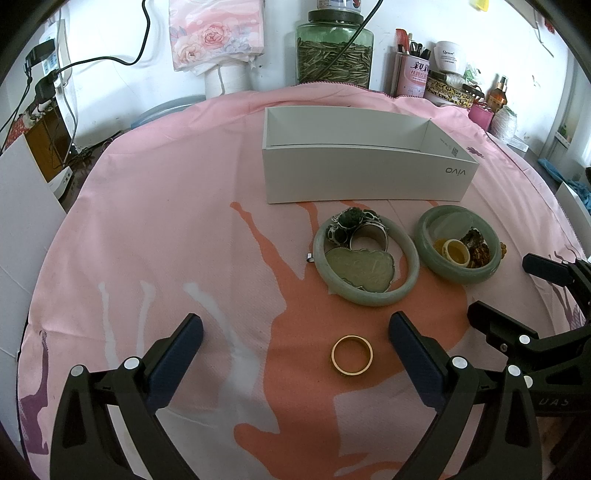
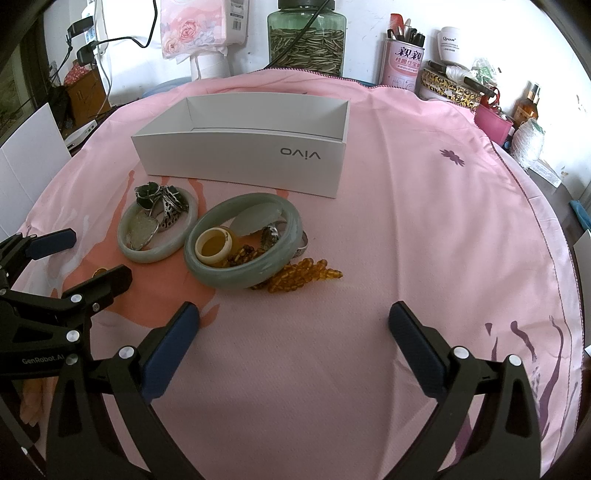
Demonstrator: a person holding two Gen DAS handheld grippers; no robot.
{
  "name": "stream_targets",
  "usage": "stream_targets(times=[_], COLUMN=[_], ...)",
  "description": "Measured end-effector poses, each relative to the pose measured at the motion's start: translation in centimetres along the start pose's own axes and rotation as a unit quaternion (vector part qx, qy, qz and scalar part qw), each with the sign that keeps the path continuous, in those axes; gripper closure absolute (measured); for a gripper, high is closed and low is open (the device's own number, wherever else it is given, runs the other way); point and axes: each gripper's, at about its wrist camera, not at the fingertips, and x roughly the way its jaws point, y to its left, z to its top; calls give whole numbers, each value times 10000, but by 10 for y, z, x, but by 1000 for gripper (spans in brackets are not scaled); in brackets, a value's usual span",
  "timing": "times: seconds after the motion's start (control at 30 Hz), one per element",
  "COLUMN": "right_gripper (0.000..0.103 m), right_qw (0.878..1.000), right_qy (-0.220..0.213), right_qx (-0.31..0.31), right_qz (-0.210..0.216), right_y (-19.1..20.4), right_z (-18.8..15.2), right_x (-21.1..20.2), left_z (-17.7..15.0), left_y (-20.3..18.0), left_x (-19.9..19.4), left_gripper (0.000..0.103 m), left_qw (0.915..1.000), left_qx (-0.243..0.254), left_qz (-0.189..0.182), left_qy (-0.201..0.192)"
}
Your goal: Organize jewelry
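Your gold ring (image 1: 351,355) lies flat on the pink cloth (image 1: 166,229), near you, between the two fingers of your left gripper (image 1: 295,338). Its jaws are wide apart and touch nothing.

A little farther away sit two green jade bangles. The left bangle (image 1: 365,258) has a pale green carved pendant (image 1: 360,266) inside it, with a silver ring (image 1: 369,236) and dark green pieces at its far rim. The right bangle (image 2: 242,245) holds a yellow ring (image 2: 214,246), a pale flat stone (image 2: 258,219) and some small brown and silver bits. A string of amber beads (image 2: 303,275) pokes out from under it on the right side.

Behind the bangles stands the white vivo box (image 2: 243,158). It is open on top, and no jewelry shows inside.

Your right gripper (image 2: 293,325) hangs over bare cloth to the right of the bangles. Its jaws are wide apart too, with nothing in them.

At the far edge, by the wall, you can see a green glass jar (image 1: 334,48), a pink tin of combs (image 2: 402,62) and a flowery cloth (image 1: 214,33).
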Motion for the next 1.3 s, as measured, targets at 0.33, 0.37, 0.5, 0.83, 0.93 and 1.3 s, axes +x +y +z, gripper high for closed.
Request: stream_targets(times=[0.33,0.37,0.5,0.83,0.93,1.3], right_gripper=[5,5,5,5,5,5], right_qw=[10000,10000,10000,10000,10000,10000], right_qy=[0,0,0,0,0,1], right_qx=[0,0,0,0,-1,-1], right_qz=[1,0,0,-1,-2,-3], right_y=[0,0,0,0,0,0], right_z=[0,0,0,0,0,0], right_x=[0,0,0,0,0,0], left_z=[0,0,1,0,0,-4], left_y=[0,0,2,2,2,-2], left_x=[0,0,1,0,0,-2], left_gripper=[4,4,4,4,4,5], left_qw=[10000,10000,10000,10000,10000,9999], left_qx=[21,31,60,54,54,123], left_qz=[-12,-19,-39,-51,-50,-106], left_qy=[3,5,14,7,4,15])
